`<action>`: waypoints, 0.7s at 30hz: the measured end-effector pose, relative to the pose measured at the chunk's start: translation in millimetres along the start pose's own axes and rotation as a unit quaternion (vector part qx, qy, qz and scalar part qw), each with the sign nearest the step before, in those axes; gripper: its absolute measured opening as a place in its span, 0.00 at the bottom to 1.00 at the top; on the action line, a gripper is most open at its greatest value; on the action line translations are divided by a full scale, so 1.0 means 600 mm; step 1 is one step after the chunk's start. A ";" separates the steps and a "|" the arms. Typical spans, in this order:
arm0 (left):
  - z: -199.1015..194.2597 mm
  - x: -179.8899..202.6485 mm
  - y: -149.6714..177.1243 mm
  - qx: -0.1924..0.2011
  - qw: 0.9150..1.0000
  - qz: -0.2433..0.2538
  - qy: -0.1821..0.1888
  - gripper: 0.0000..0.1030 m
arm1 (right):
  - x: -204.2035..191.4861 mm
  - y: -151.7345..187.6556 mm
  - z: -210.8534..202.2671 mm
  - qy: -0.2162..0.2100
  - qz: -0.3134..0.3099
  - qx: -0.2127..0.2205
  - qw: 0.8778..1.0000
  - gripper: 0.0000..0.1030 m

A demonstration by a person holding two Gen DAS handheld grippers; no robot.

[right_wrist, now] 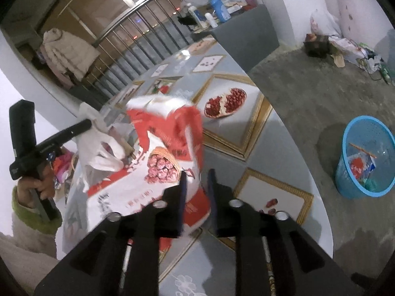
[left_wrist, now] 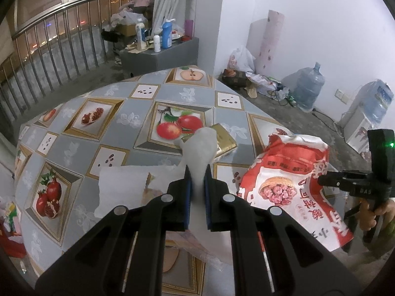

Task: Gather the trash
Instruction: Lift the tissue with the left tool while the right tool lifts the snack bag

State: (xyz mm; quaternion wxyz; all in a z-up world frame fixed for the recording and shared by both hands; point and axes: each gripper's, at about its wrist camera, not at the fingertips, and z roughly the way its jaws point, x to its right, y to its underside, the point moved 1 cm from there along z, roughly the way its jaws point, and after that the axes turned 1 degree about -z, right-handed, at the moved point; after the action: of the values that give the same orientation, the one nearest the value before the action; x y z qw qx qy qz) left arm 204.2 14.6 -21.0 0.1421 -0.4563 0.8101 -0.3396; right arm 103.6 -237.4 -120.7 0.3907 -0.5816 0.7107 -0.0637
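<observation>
Right gripper [right_wrist: 196, 180] clamps crumpled red-and-white snack bag [right_wrist: 163, 157]; left gripper [left_wrist: 197, 172] clamps white tissue wad [left_wrist: 200, 148].
Both trash pieces hang above the table; blue plastic basket [right_wrist: 345, 185] sits on floor, nearer the right hand.

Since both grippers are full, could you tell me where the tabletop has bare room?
Free: the fruit-print tablecloth left of the flat white tissue, and the railing-side far half. Crowded: around the gold foil wrapper and red-and-white snack bag.
</observation>
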 end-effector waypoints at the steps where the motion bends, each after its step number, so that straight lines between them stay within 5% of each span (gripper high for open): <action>1: -0.001 0.001 0.000 0.001 1.000 -0.001 0.001 0.07 | 0.000 0.001 0.004 0.001 0.000 -0.002 1.000 0.26; 11: -0.010 0.005 -0.003 0.007 1.000 -0.001 -0.001 0.07 | 0.004 0.004 0.020 -0.009 0.014 -0.009 1.000 0.26; 15: -0.011 0.005 -0.003 0.007 1.000 0.000 -0.001 0.07 | 0.007 0.005 0.023 -0.001 0.017 -0.009 1.000 0.11; 21: -0.018 0.008 -0.005 0.013 1.000 0.005 -0.010 0.07 | 0.015 0.008 0.022 -0.038 0.044 -0.007 0.998 0.05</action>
State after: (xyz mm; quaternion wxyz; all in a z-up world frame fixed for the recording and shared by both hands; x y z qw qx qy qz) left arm 197.8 14.0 -10.7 0.1579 -0.4539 0.8065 -0.3443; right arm 108.0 -238.9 -136.3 0.4157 -0.5546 0.7206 -0.0196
